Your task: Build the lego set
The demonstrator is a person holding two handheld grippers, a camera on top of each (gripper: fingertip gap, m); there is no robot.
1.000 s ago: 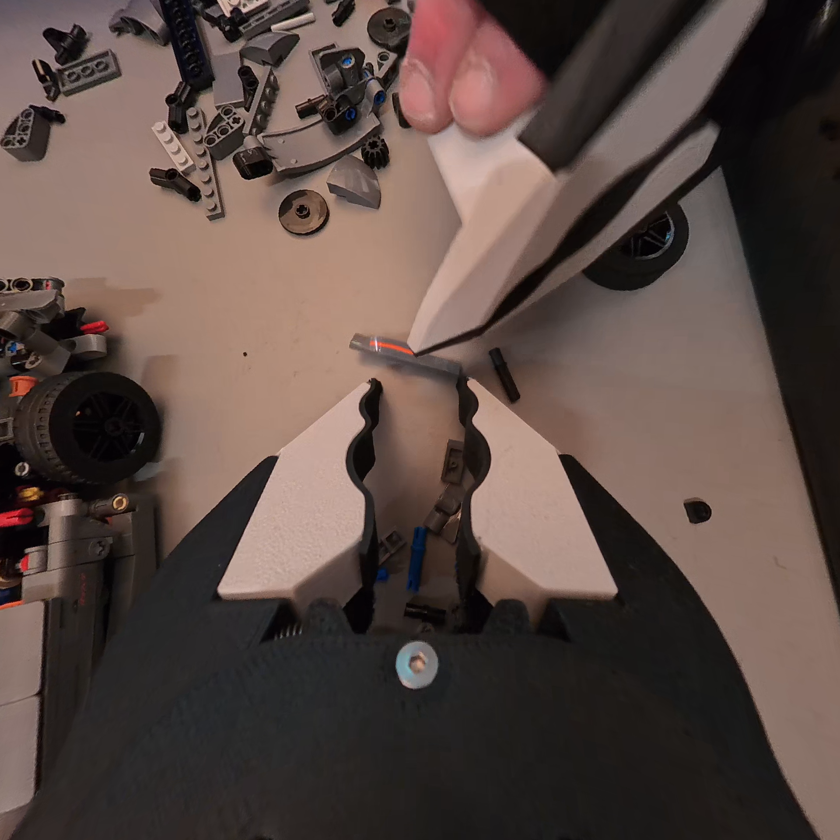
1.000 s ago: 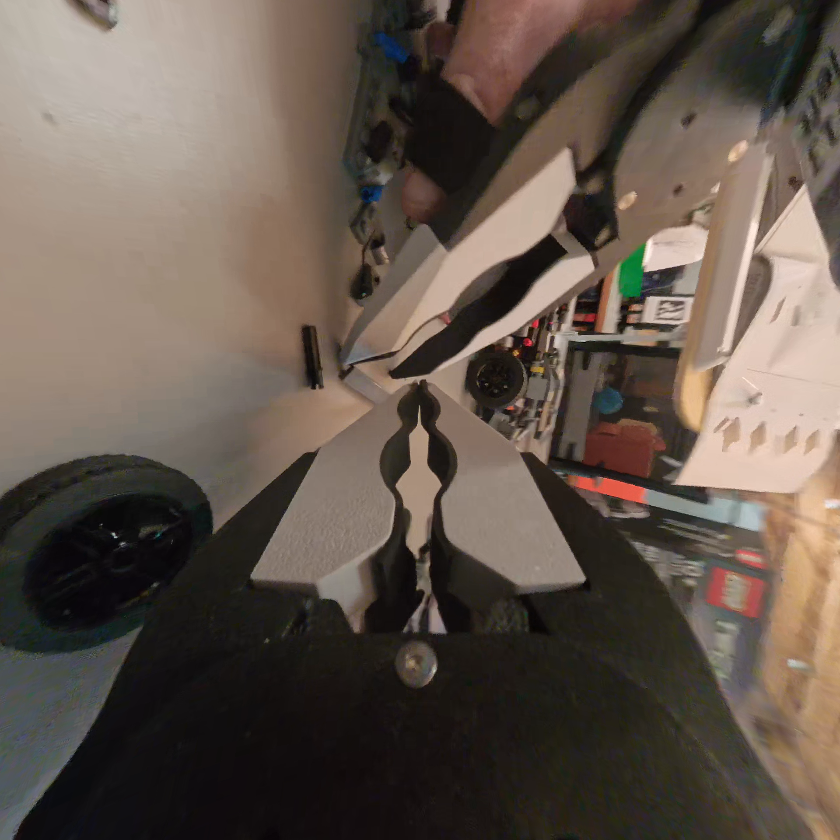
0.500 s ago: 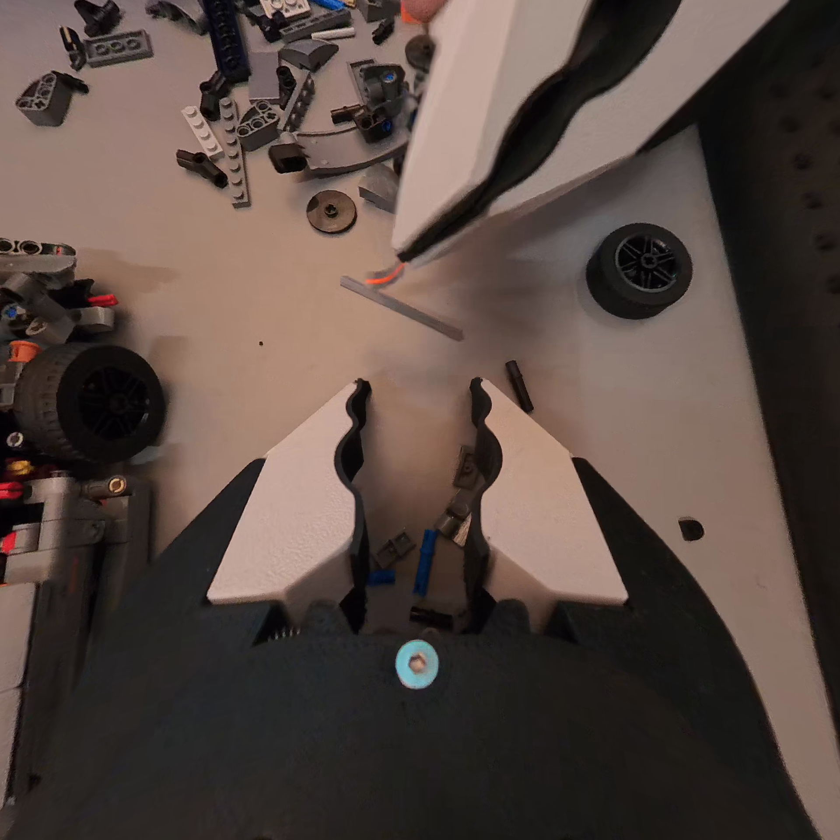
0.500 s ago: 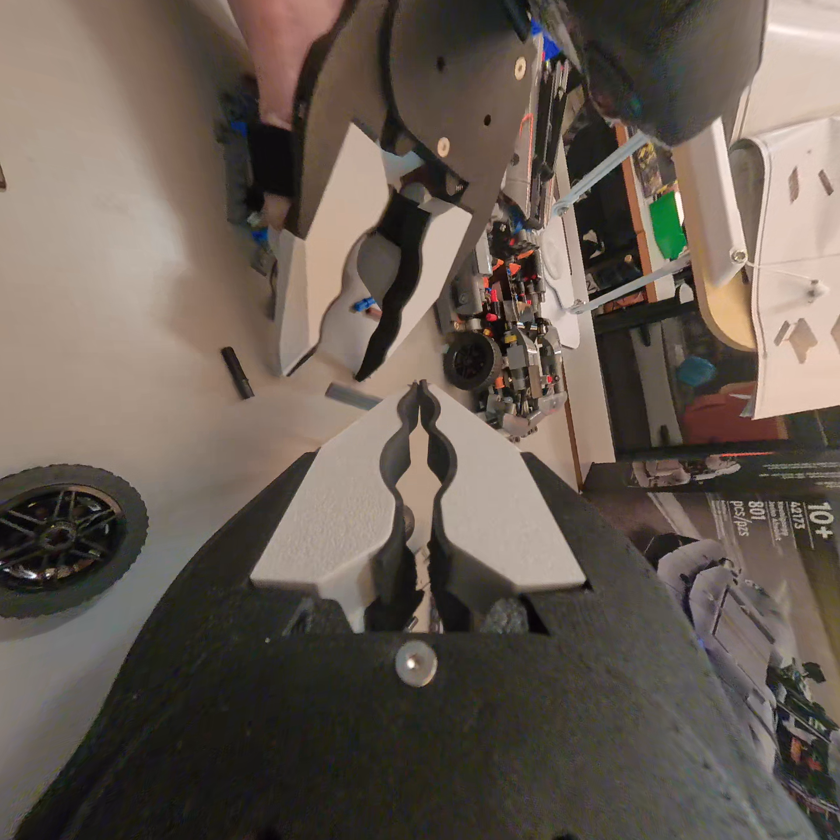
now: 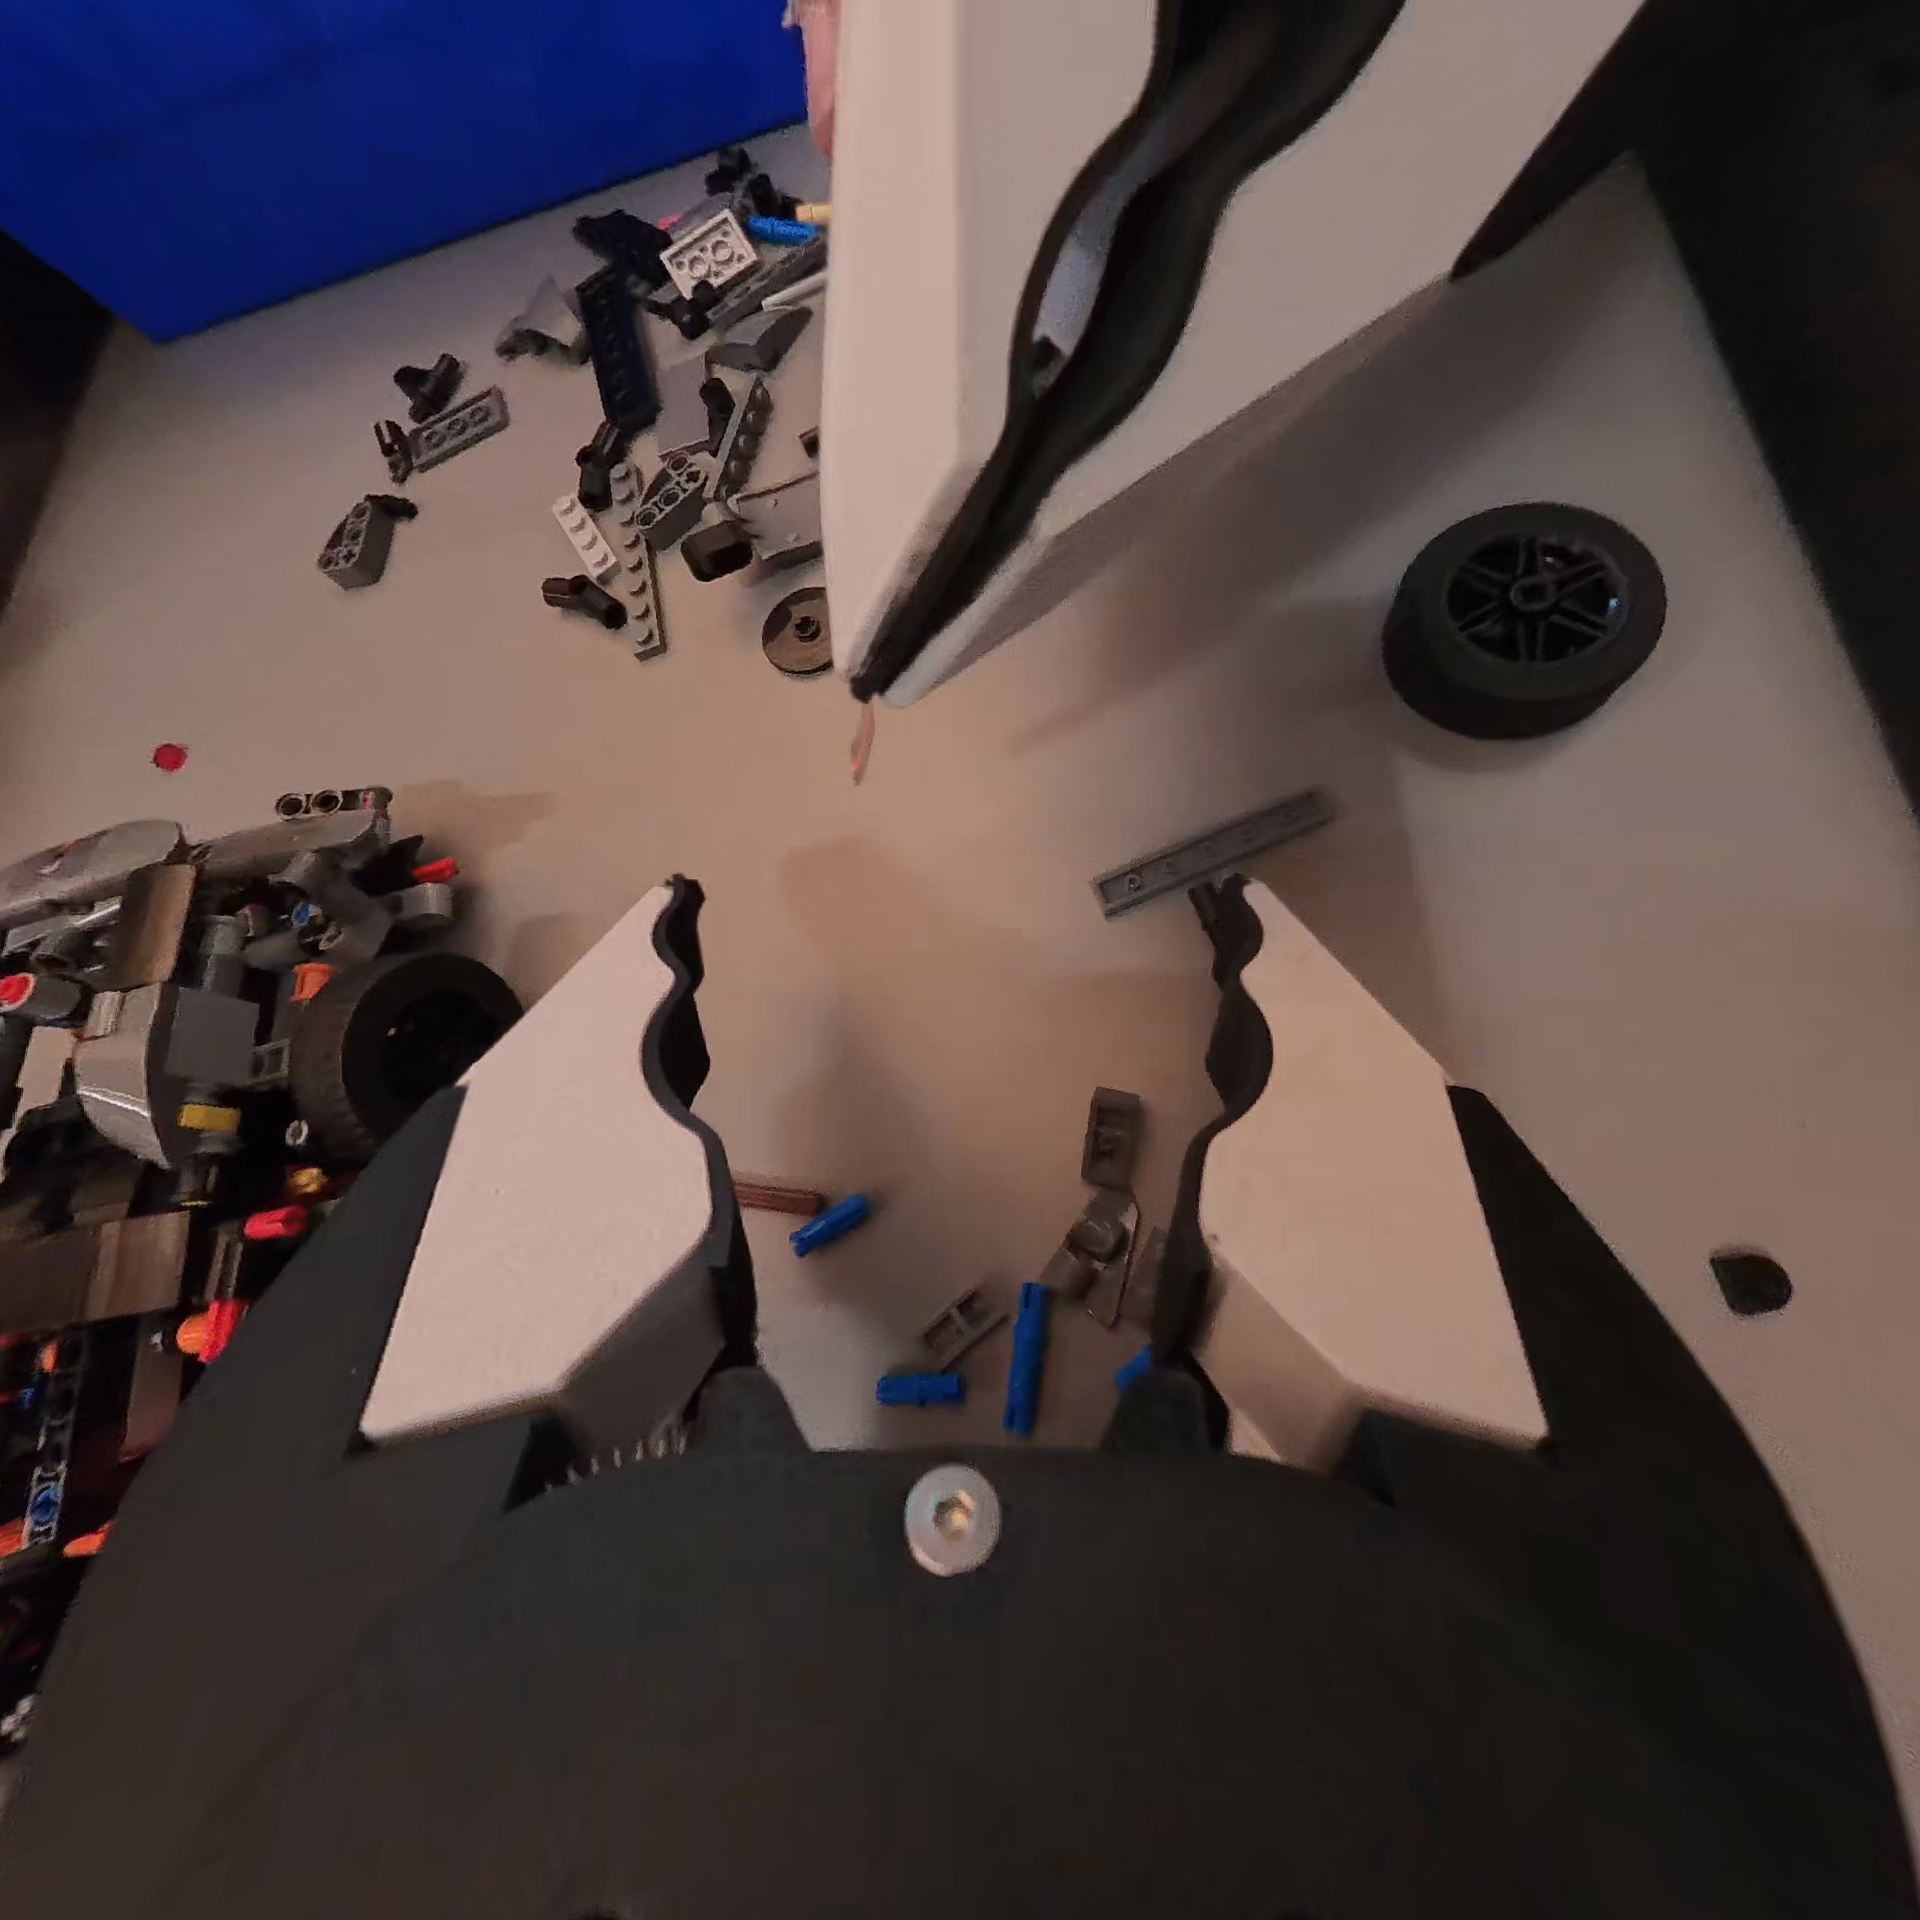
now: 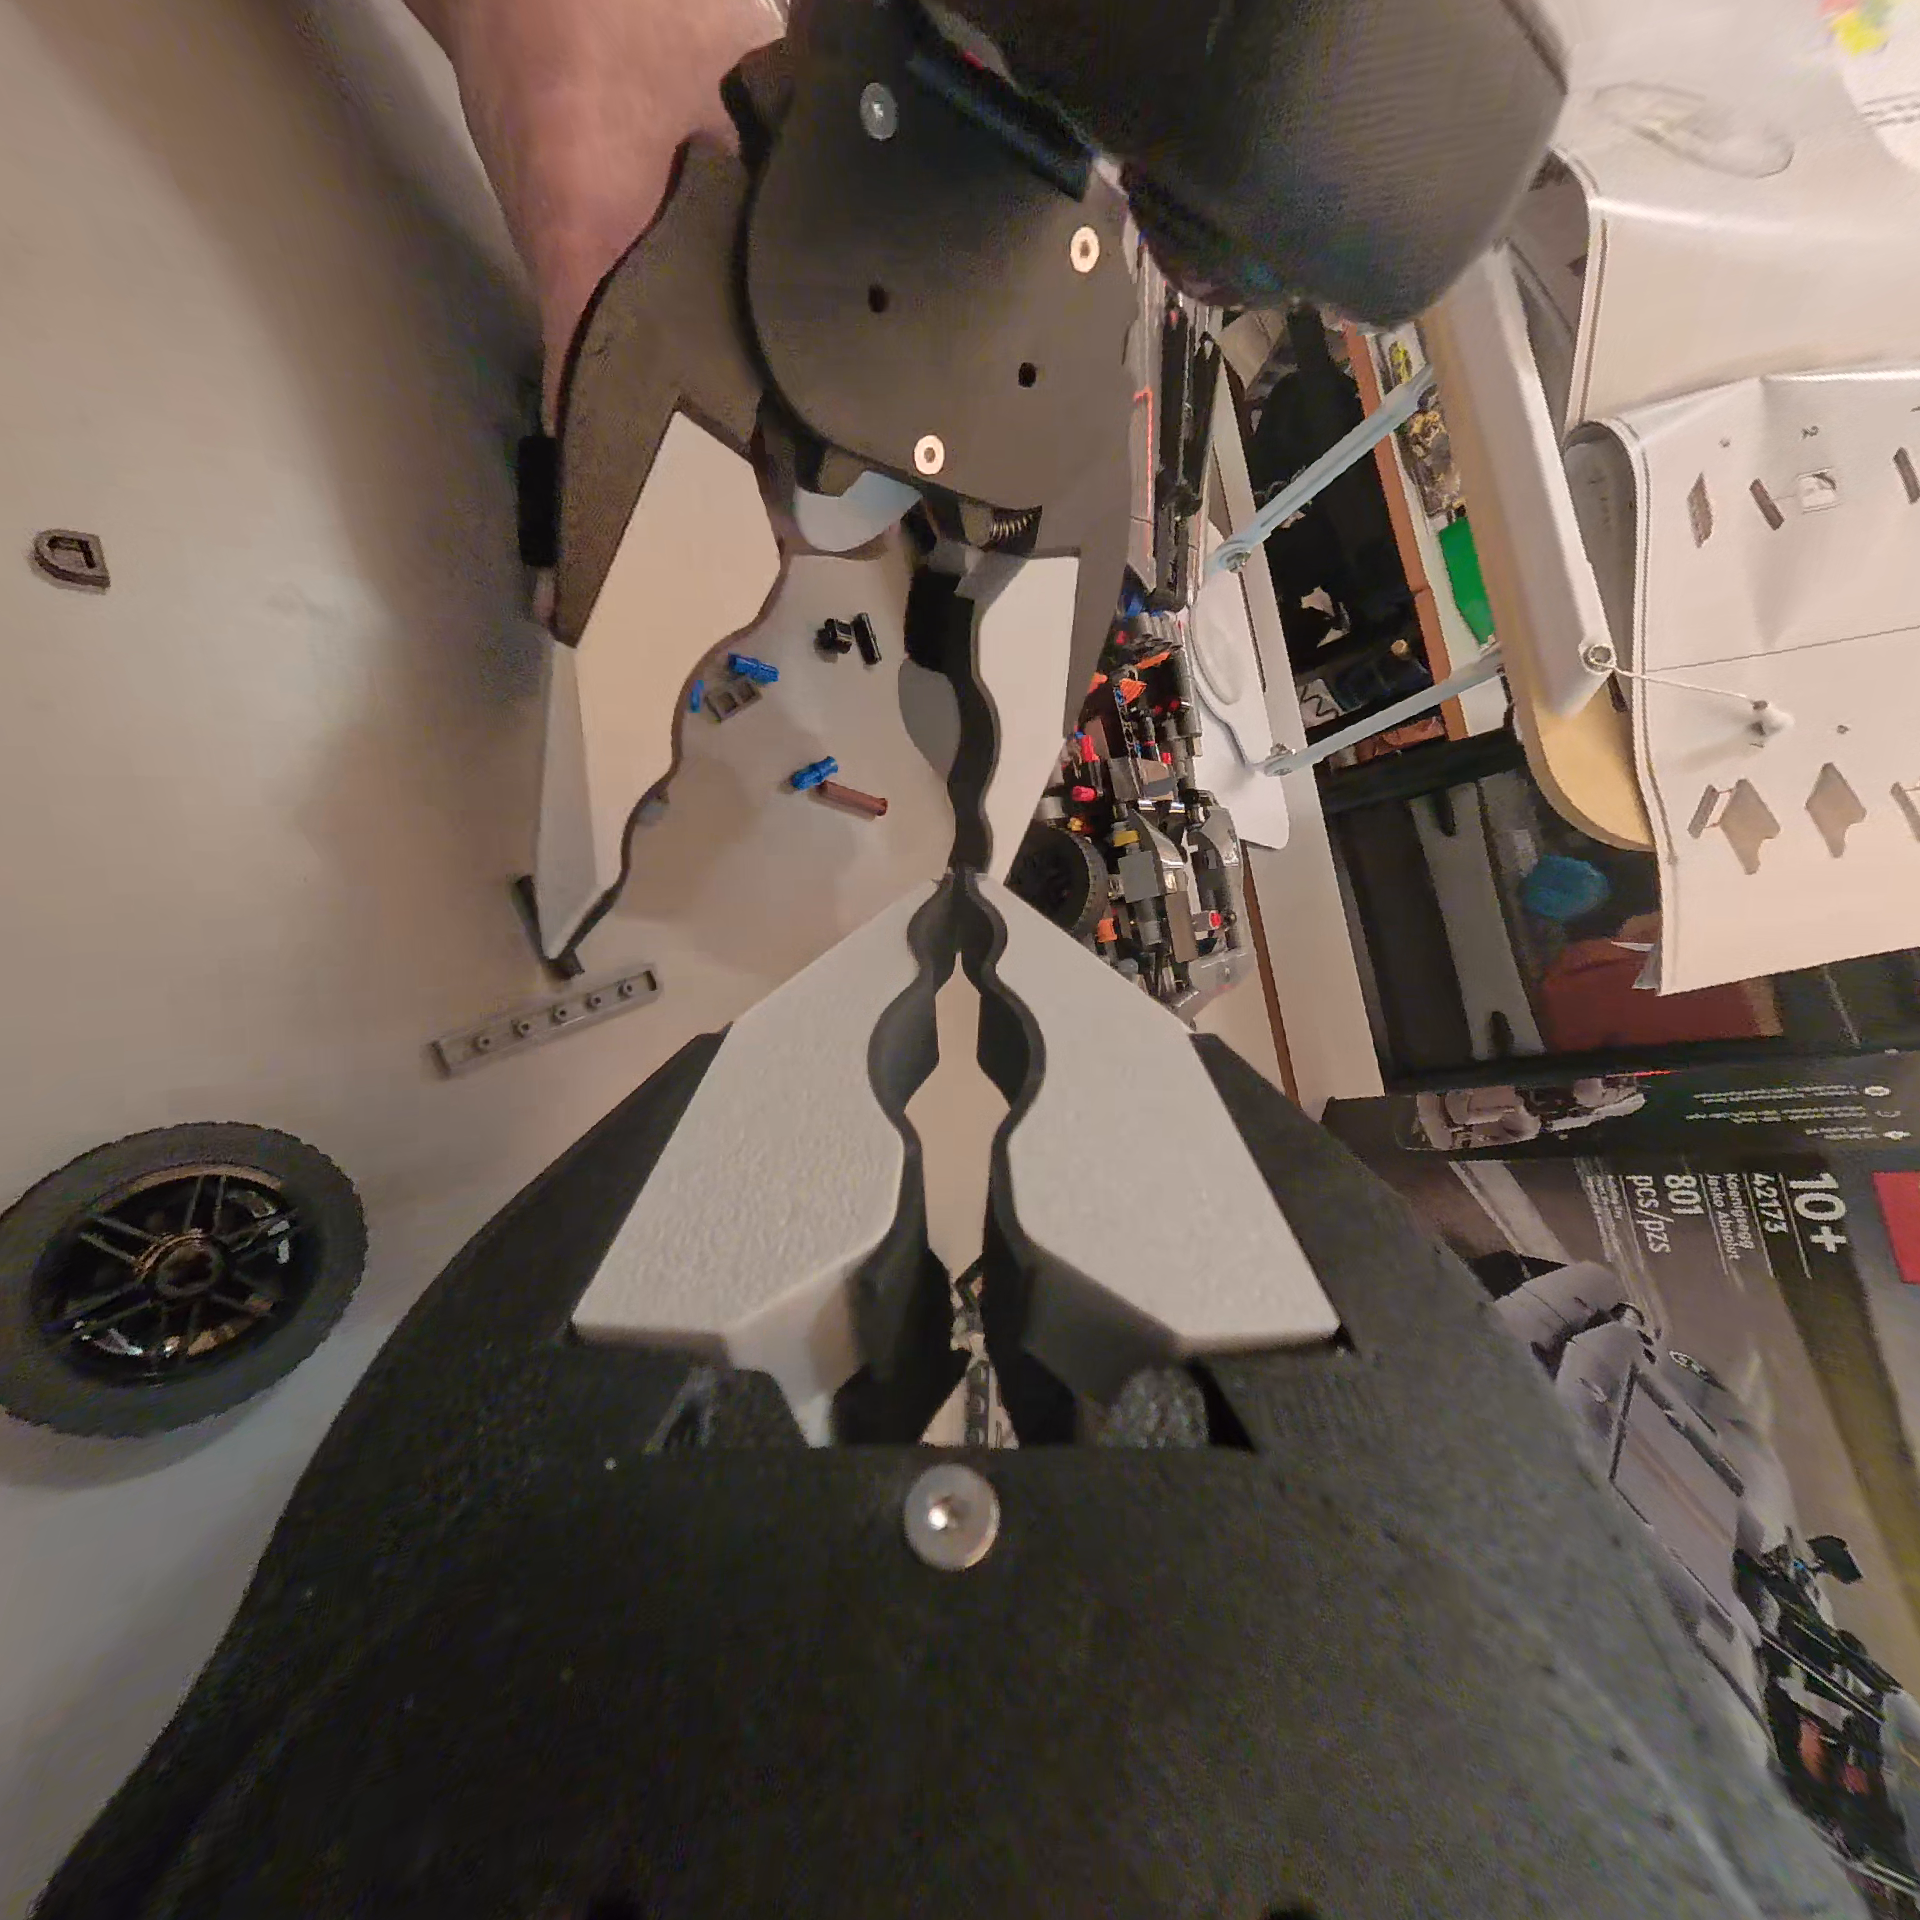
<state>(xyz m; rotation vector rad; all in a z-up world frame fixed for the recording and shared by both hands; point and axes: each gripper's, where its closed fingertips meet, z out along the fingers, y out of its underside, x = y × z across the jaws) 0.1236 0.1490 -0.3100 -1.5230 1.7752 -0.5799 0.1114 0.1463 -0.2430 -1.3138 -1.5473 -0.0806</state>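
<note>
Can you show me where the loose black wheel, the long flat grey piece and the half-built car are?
loose black wheel (image 5: 1524, 620), left wrist view, on its spoked hub.
long flat grey piece (image 6: 545, 1019), right wrist view, on its studded middle.
half-built car (image 5: 156, 1039), left wrist view, on its grey body.

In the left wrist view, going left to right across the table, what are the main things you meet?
Half-built car → pile of loose parts → blue pins → flat grey plate → loose black wheel.

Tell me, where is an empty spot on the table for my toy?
Bare patch: between the loose wheel, the long grey plate and the table's right edge. Another: between the parts pile and the half-built car. Crowded: the pile itself and the small pins between the left gripper fingers.
</note>
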